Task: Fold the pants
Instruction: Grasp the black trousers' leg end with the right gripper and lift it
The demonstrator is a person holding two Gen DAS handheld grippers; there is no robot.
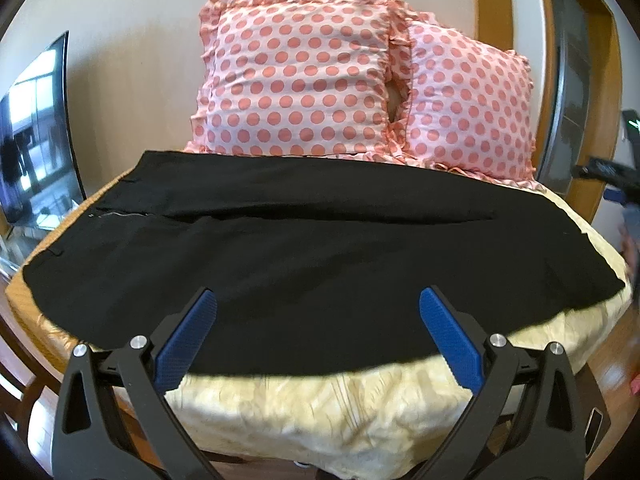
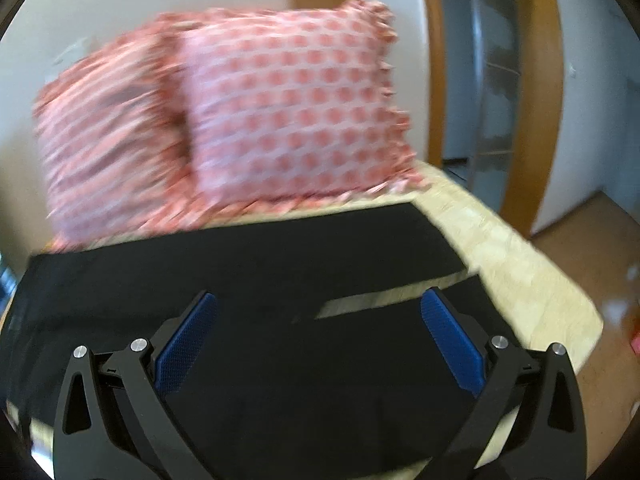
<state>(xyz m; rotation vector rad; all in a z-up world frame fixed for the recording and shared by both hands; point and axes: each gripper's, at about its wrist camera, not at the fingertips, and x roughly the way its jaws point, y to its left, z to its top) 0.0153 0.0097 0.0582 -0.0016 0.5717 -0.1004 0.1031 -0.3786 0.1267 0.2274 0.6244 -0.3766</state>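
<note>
Black pants (image 1: 304, 248) lay flat before two dotted pillows (image 1: 296, 80). Left gripper (image 1: 319, 300) and right gripper (image 2: 320, 302) both gaped wide, empty. Only the right wrist view showed the legs' split.

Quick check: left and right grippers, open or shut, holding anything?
Left gripper: open, empty, above the pants.
Right gripper: open, empty, above the pants.
</note>
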